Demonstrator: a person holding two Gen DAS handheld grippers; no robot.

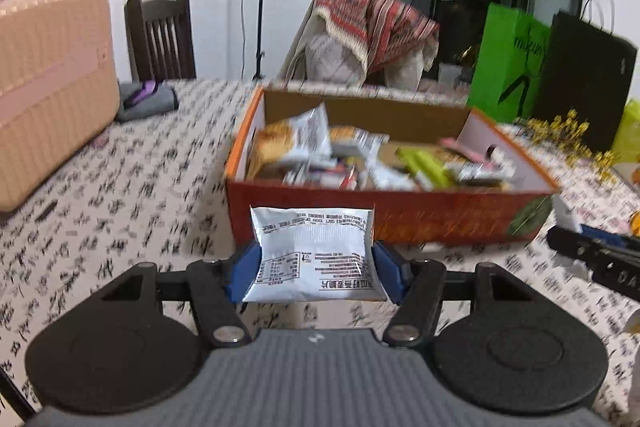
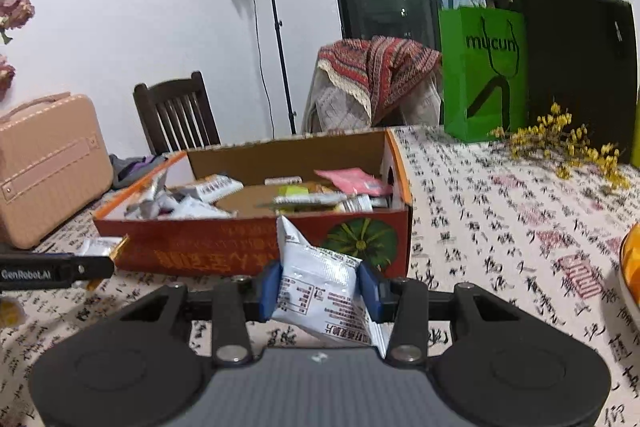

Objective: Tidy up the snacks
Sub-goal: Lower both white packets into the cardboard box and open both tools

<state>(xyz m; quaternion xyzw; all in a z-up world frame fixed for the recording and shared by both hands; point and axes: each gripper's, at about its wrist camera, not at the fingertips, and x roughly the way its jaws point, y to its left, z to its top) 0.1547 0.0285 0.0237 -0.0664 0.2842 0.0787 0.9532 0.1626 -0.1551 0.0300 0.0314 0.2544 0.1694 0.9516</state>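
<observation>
Snack packet (image 1: 314, 253), in the left wrist view: my left tongs (image 1: 316, 269) are clamped on its two side edges, holding it flat above the tabletop (image 1: 132, 195), with the open box (image 1: 384, 217) at 12 o'clock. It looks light, crinkly and slippery.

Right wrist view: my right tongs (image 2: 318, 285) pinch a second packet (image 2: 320, 281), tilted, box at 11 o'clock. I'd squeeze the sealed edges, not the puffed middle.
</observation>
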